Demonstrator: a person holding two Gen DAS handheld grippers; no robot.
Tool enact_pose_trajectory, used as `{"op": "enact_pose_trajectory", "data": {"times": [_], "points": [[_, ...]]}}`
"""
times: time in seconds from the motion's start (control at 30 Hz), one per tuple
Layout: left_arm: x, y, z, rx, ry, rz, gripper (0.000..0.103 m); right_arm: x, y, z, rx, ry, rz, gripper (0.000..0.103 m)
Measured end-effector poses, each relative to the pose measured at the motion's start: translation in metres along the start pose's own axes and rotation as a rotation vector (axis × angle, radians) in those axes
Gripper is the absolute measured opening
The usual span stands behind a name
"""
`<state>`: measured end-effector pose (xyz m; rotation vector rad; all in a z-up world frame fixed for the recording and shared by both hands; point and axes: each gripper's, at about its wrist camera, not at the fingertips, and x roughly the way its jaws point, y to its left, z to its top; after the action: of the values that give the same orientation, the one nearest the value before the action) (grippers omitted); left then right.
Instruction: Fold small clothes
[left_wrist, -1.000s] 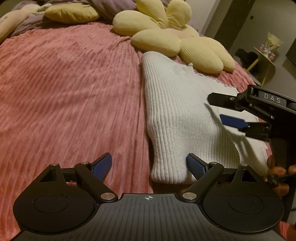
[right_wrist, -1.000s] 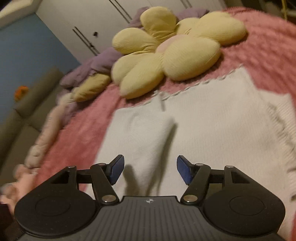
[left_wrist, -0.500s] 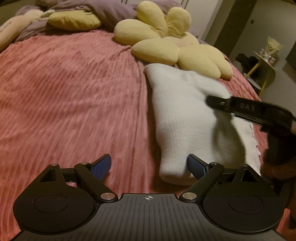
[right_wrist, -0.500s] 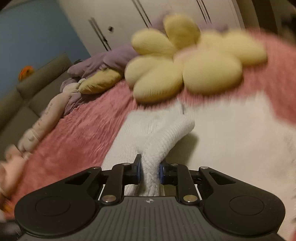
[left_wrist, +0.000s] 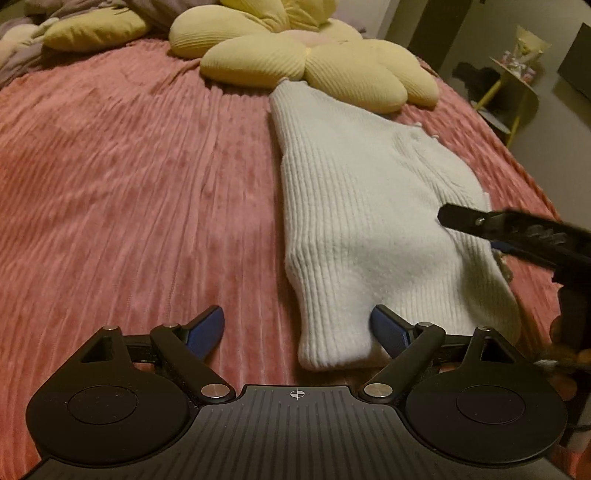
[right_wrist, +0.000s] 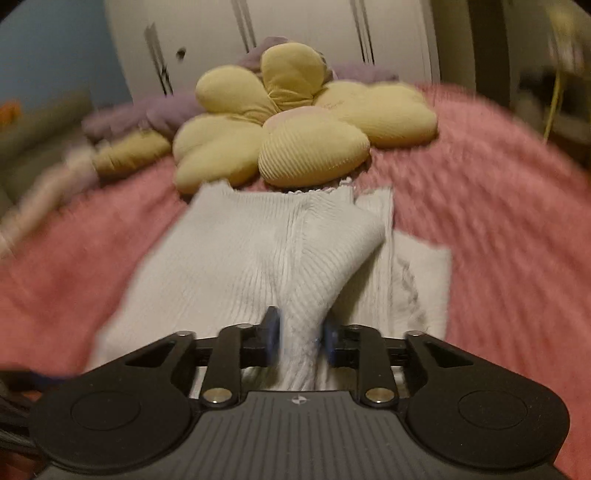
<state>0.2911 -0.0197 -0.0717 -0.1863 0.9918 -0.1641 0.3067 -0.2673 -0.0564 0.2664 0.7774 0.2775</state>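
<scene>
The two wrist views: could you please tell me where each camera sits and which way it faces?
Left wrist: sits on the left gripper, low over the pink bedspread, facing the yellow flower pillow; its open fingers straddle the white knit top's near corner, and the right gripper enters from the right.
Right wrist: sits on the right gripper, facing the pillow and white wardrobe; its fingers pinch a raised fold of the top.
Shared: top, pillow, bedspread, right gripper.

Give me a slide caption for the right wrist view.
Right gripper shut on a raised fold of the white knit sweater, on a pink bedspread before a yellow flower pillow.
</scene>
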Motion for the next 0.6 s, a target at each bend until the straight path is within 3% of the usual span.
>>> {"op": "enact_pose_trajectory", "data": {"times": [0.03, 0.17, 0.27, 0.3, 0.33, 0.4, 0.47, 0.6], "points": [[-0.001, 0.001, 0.000, -0.010, 0.003, -0.012, 0.090, -0.003, -0.012, 0.001, 0.079, 0.009, 0.078, 0.052], [0.000, 0.001, 0.000, -0.022, 0.011, -0.013, 0.090, -0.006, -0.040, -0.010, 0.251, 0.022, 0.187, 0.054], [-0.004, -0.008, -0.001, -0.002, 0.009, -0.003, 0.090, 0.008, -0.044, -0.001, 0.330, 0.019, 0.206, 0.050], [-0.005, -0.009, -0.001, 0.000, 0.008, 0.000, 0.090, 0.014, -0.042, 0.004, 0.329, 0.023, 0.199, 0.037], [-0.006, -0.011, 0.000, 0.004, 0.005, 0.007, 0.091, 0.018, -0.039, 0.008, 0.313, 0.037, 0.169, 0.017], [-0.008, -0.012, 0.002, 0.006, -0.009, 0.028, 0.091, 0.021, -0.025, 0.015, 0.198, 0.042, 0.080, 0.016], [-0.008, -0.013, 0.005, 0.001, -0.015, 0.020, 0.091, 0.001, -0.005, 0.014, 0.004, -0.057, -0.030, 0.016], [-0.006, -0.021, 0.006, 0.020, -0.009, 0.019, 0.091, -0.017, 0.010, 0.003, -0.142, -0.162, -0.185, 0.016]]}}
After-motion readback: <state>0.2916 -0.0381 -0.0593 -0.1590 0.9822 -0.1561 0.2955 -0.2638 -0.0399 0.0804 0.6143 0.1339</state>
